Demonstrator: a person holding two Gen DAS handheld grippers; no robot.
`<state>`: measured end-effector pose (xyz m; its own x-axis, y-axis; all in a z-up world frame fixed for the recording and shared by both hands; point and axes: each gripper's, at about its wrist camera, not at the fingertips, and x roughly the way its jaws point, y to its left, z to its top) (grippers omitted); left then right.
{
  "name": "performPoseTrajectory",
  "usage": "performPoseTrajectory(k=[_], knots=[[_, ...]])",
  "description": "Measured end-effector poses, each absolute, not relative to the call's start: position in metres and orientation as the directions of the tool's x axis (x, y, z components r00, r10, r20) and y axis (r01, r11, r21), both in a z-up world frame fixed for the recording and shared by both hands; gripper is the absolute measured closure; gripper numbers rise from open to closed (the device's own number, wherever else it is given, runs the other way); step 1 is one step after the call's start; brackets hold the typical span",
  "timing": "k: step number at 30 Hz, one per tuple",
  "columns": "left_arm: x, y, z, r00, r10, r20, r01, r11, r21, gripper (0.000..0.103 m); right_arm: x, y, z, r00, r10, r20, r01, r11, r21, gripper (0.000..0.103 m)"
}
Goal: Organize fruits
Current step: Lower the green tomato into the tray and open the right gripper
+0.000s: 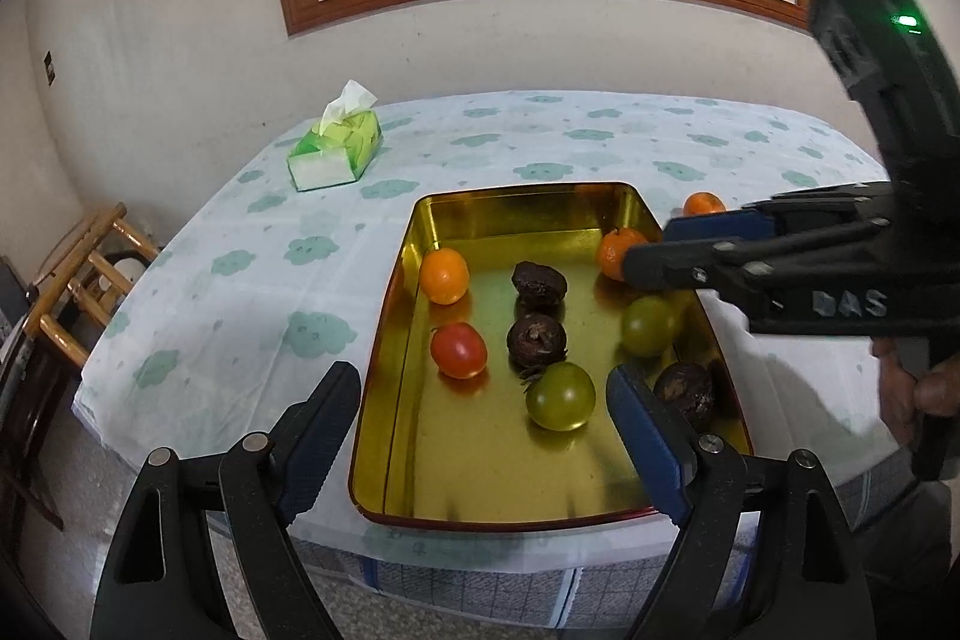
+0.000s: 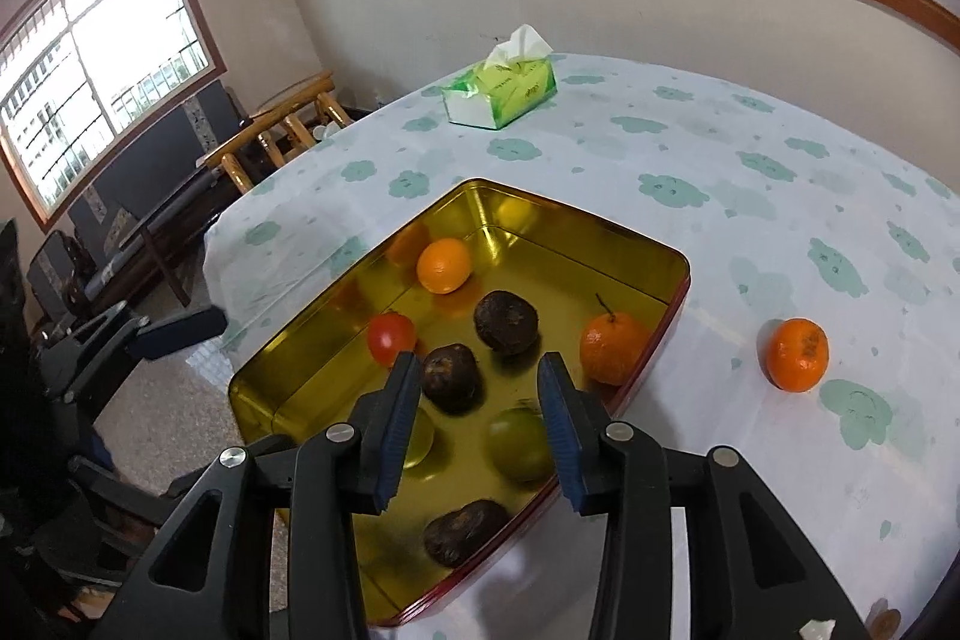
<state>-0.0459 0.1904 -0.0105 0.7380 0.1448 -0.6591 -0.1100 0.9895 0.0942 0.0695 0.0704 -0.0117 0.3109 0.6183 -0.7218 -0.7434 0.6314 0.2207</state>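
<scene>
A gold tin tray (image 1: 480, 490) (image 2: 288, 388) on the table holds two oranges (image 1: 444, 275) (image 2: 612, 347), a red tomato (image 1: 459, 349) (image 2: 391, 337), two green tomatoes (image 1: 561, 395) (image 2: 519, 442) and three dark brown fruits (image 1: 536, 338) (image 2: 506, 321). One more orange (image 2: 798, 353) (image 1: 703, 203) lies on the cloth outside the tray. My left gripper (image 1: 480, 448) is open and empty at the tray's near end. My right gripper (image 2: 474, 430) is open and empty above the tray; in the left wrist view its fingertips (image 1: 645, 274) are by the far-right orange.
A green tissue pack (image 1: 336, 151) (image 2: 501, 91) sits at the table's far left. A wooden chair (image 1: 78, 280) (image 2: 282, 130) stands beside the table's left edge. The tray sits near the table's front edge (image 1: 480, 556). The wall with a window lies behind.
</scene>
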Motion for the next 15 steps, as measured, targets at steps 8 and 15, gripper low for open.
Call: performPoseTrajectory(k=[8,15], knots=[[-0.046,0.190,-0.010,0.738,0.147,-0.659,-0.109,0.989,0.099,0.019,0.044,0.027,0.001,0.366,0.624,-0.691,-0.713,0.665,0.223,0.051],[-0.045,0.182,-0.005,0.742,0.146,-0.654,-0.095,0.989,0.113,0.019,0.039,-0.060,0.007,0.494,0.557,-0.668,-0.576,0.785,0.229,0.048]])
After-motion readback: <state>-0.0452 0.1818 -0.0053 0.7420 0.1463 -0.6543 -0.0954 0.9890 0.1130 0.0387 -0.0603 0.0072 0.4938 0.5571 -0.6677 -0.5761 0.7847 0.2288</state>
